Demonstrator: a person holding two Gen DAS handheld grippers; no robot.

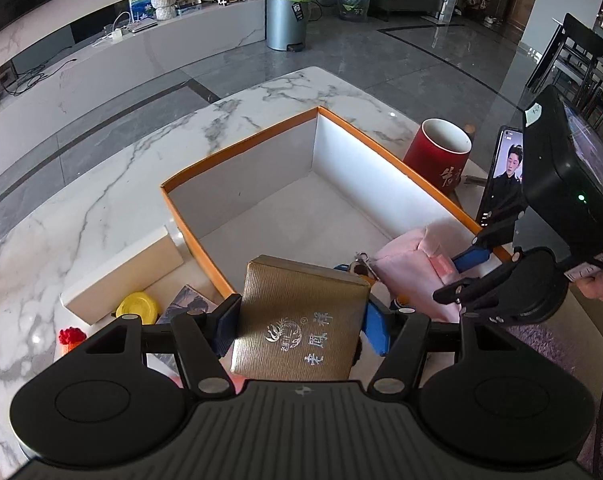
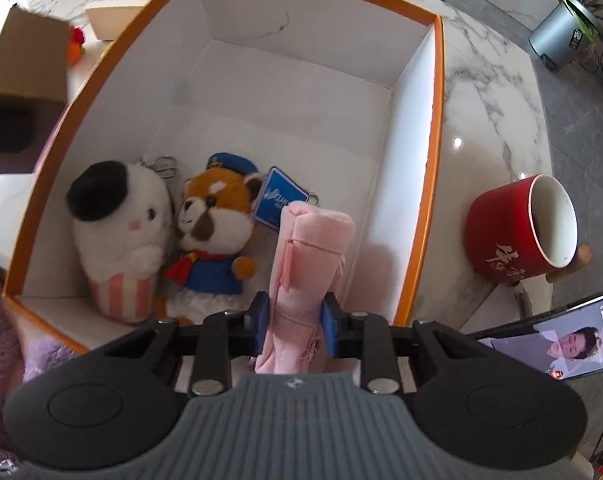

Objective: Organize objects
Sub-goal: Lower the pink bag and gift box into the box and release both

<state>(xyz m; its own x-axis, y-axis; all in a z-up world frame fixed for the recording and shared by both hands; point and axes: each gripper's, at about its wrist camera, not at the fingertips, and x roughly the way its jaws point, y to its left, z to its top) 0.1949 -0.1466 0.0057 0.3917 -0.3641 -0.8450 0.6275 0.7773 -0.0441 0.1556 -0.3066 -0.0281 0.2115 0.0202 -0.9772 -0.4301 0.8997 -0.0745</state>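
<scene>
My left gripper is shut on a gold ribbed gift box and holds it over the near rim of the orange-edged open box. My right gripper is shut on a rolled pink cloth and holds it over the open box's near right part. Inside the box lie a white plush with a black ear and a red panda plush in a blue outfit with a blue tag. The right gripper and pink cloth also show in the left wrist view.
A red mug and a phone playing video stand right of the box. Left of it lie a beige flat box, a yellow disc, a red knitted item and a card. The marble table ends beyond the box.
</scene>
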